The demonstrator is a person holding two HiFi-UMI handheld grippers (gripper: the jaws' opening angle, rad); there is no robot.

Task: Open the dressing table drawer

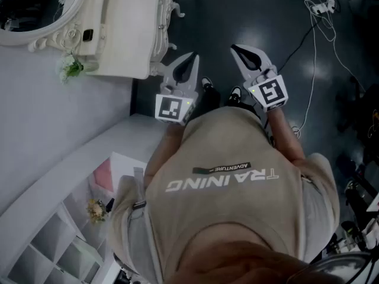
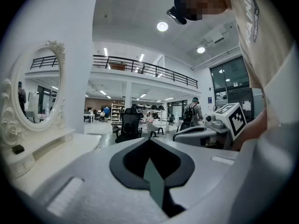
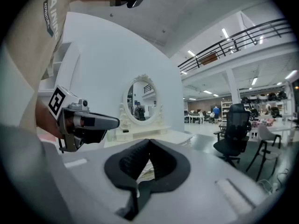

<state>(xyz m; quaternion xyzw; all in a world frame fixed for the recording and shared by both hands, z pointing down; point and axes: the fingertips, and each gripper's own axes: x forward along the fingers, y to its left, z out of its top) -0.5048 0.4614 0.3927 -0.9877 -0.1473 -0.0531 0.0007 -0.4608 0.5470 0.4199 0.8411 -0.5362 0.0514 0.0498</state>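
The white dressing table (image 1: 121,34) stands at the upper left, its oval mirror (image 1: 35,5) behind it against the wall. From above I see only the carved front edge (image 1: 163,22); the drawer front is hidden. My left gripper (image 1: 193,56) hangs in the air just right of the table's front corner, shut and empty. My right gripper (image 1: 235,48) floats further right over the dark floor, also shut with nothing in it. In the left gripper view the table (image 2: 51,150) lies to the left of the closed tips (image 2: 149,140). In the right gripper view the table (image 3: 154,136) stands beyond the closed tips (image 3: 149,141).
Cables (image 1: 314,16) trail across the dark floor at the upper right. A white shelf unit (image 1: 53,241) stands at the lower left. A small flower sprig (image 1: 71,68) sits beside the table. A black office chair (image 3: 233,134) stands further out in the room.
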